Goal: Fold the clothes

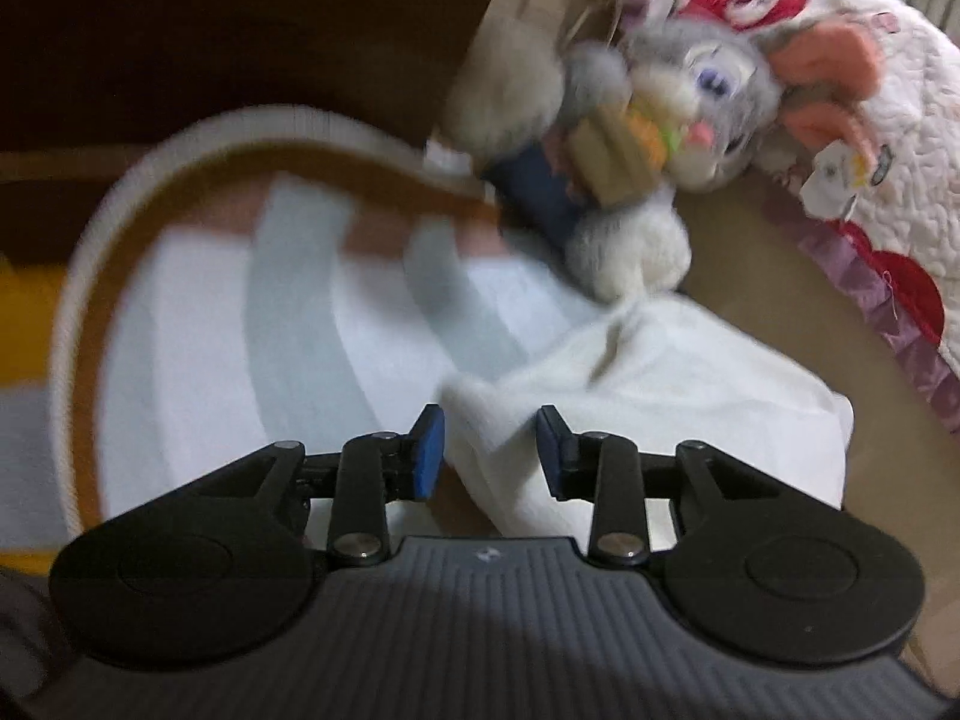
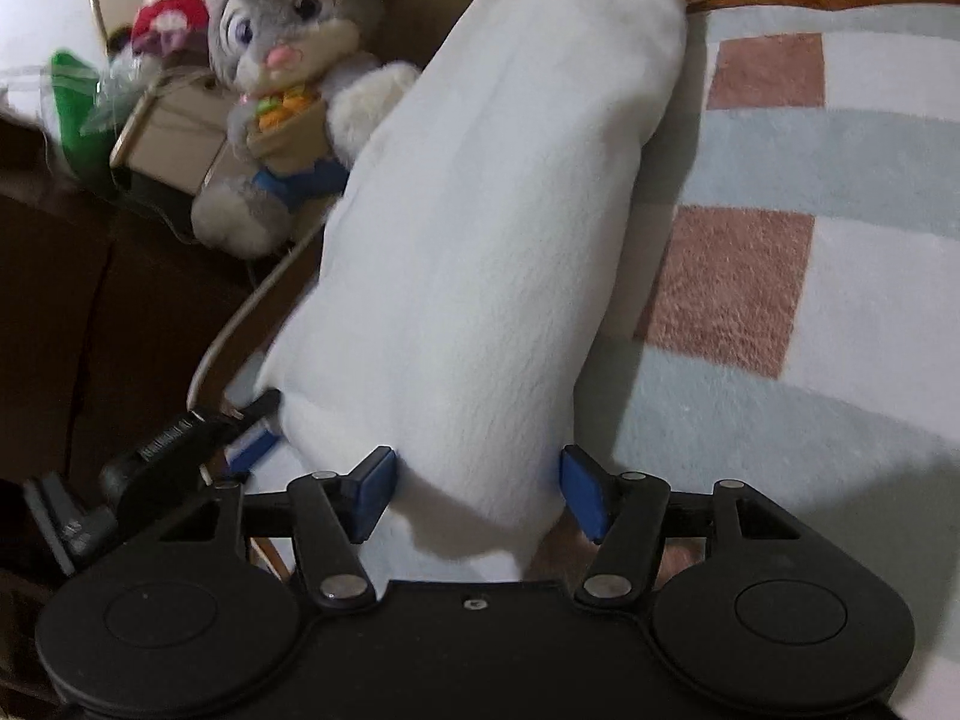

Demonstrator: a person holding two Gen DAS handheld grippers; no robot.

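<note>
A white fleecy garment [image 2: 492, 210] lies stretched across a checked bedcover [image 2: 840, 138], its far end up near the cover's brown border. In the right wrist view my right gripper [image 2: 480, 492] has its blue pads on either side of the garment's broad near end, pressing on it. My left gripper [image 2: 261, 423] holds the near left corner beside it. In the left wrist view the left gripper [image 1: 491, 450] pinches a bunched corner of the white garment [image 1: 660, 378], which rises in a peak between the pads.
A grey and white plush rabbit [image 2: 288, 78] [image 1: 648, 138] sits just past the garment's far side. A quilted white blanket with red shapes [image 1: 870, 90] lies at the right, and a cardboard box [image 2: 180, 126] and a green bag [image 2: 72, 96] at the left. Dark wooden furniture [image 2: 90, 300] borders the bed.
</note>
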